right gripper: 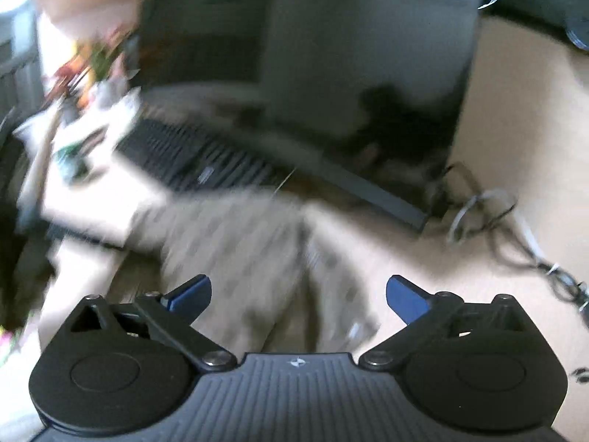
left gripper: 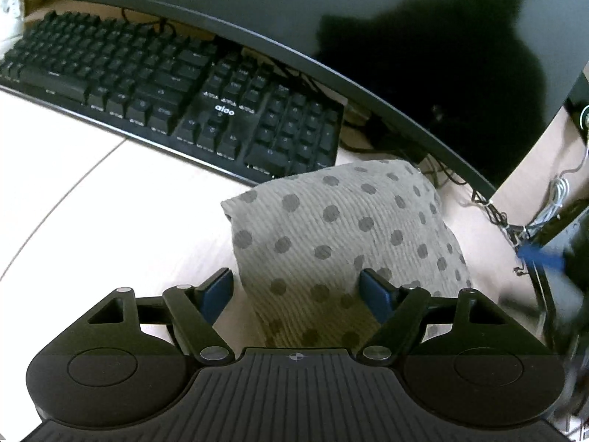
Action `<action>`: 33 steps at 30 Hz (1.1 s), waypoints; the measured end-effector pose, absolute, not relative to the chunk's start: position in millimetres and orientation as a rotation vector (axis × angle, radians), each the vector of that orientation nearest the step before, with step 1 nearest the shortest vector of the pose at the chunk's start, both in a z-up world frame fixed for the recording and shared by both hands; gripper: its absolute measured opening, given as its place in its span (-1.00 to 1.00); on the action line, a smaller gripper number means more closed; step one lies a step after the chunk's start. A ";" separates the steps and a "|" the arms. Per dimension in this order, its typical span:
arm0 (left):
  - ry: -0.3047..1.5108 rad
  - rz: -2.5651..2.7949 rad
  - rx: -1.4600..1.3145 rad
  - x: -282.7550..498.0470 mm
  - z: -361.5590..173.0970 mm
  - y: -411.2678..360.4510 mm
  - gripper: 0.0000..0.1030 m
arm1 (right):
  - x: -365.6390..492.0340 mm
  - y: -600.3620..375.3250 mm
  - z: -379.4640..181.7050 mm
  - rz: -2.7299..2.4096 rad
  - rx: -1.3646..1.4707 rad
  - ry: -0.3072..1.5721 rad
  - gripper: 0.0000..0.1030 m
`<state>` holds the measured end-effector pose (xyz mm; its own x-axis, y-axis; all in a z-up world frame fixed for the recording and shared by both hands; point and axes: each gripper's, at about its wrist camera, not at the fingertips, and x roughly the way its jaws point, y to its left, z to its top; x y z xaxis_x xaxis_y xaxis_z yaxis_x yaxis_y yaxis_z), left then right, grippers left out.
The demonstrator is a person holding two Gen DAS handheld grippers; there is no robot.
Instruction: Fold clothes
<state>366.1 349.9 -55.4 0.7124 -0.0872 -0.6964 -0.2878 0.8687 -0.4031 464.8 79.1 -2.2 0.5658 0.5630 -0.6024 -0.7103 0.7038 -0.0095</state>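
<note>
A beige garment with grey polka dots [left gripper: 331, 228] lies folded on the pale desk, just in front of the keyboard. My left gripper [left gripper: 296, 281] is open, its blue fingers either side of the garment's near end, just above it. The right wrist view is motion-blurred: the same garment [right gripper: 235, 243] lies ahead of and below my right gripper [right gripper: 298, 291], which is open and holds nothing. The right gripper also shows as a blue and black blur at the right edge of the left wrist view [left gripper: 556, 269].
A black keyboard [left gripper: 165, 92] lies behind the garment under a dark curved monitor [left gripper: 405, 37]. Tangled cables [left gripper: 515, 221] lie at the right. The right wrist view shows the keyboard [right gripper: 191, 158], monitor [right gripper: 331, 73], cables [right gripper: 489, 221] and clutter at far left [right gripper: 84, 84].
</note>
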 end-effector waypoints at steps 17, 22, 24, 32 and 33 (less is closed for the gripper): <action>0.677 -0.097 -0.508 387.8 -28.5 341.9 0.56 | 427.8 97.1 -22.0 0.715 -0.305 0.614 1.00; 0.722 -0.111 -0.526 420.8 -56.3 345.7 0.58 | 388.7 112.2 -49.9 0.822 -0.408 0.667 1.00; 0.716 -0.134 -0.531 423.3 -59.7 349.4 0.63 | 393.1 116.6 -68.0 0.801 -0.386 0.741 1.00; 0.692 -0.108 -0.575 407.2 -57.8 358.5 0.58 | 398.0 105.0 -53.8 0.803 -0.348 0.738 1.00; 0.679 -0.108 -0.583 394.8 -54.2 357.6 0.60 | 398.1 97.5 -45.3 0.798 -0.330 0.713 1.00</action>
<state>394.8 357.6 -54.2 0.7795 -0.2787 -0.5610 -0.0909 0.8357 -0.5415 398.1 97.5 -45.3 0.4849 0.5356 -0.6913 -0.7475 0.6642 -0.0097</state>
